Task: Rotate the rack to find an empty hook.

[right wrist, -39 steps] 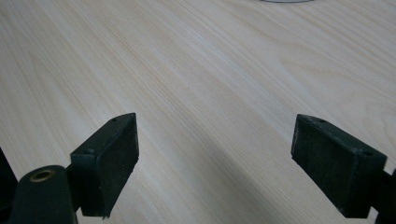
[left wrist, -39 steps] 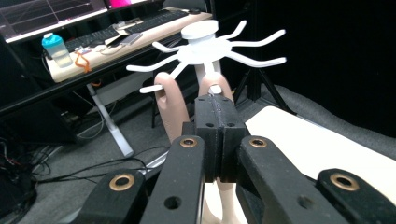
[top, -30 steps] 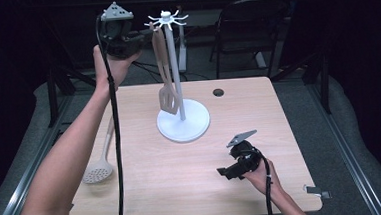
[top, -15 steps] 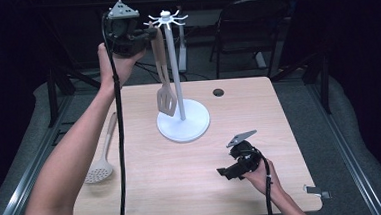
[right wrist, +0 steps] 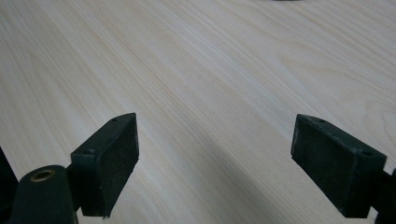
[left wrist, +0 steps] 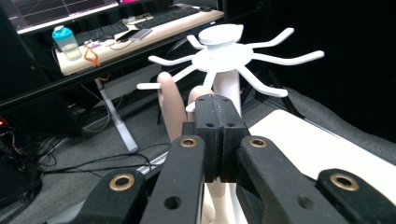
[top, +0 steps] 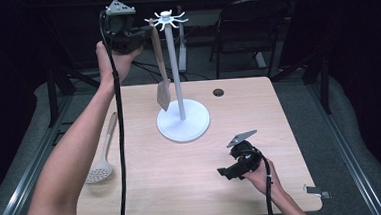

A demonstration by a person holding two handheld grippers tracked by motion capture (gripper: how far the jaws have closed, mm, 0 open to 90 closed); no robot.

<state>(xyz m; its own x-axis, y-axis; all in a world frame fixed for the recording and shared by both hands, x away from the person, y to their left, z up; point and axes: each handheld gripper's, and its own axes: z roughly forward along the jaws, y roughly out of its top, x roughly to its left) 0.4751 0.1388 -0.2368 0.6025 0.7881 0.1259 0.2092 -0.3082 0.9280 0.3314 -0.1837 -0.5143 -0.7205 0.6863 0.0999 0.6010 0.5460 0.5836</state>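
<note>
No text, label, brand or number can be read on any surface here. The dark monitor [left wrist: 56,11] behind the long pale wooden desk [left wrist: 140,37] shows thin coloured lines, perhaps a graph, but they are too small and blurred to make out any words.

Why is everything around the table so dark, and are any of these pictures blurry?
High view: light falls on the wooden table, while the room around it stays near black. Left claw view: the black jaws up close look soft, the white rack top sharper. Right claw view: the wood grain is crisp, and a soft shadow lies between the open jaws.
</note>
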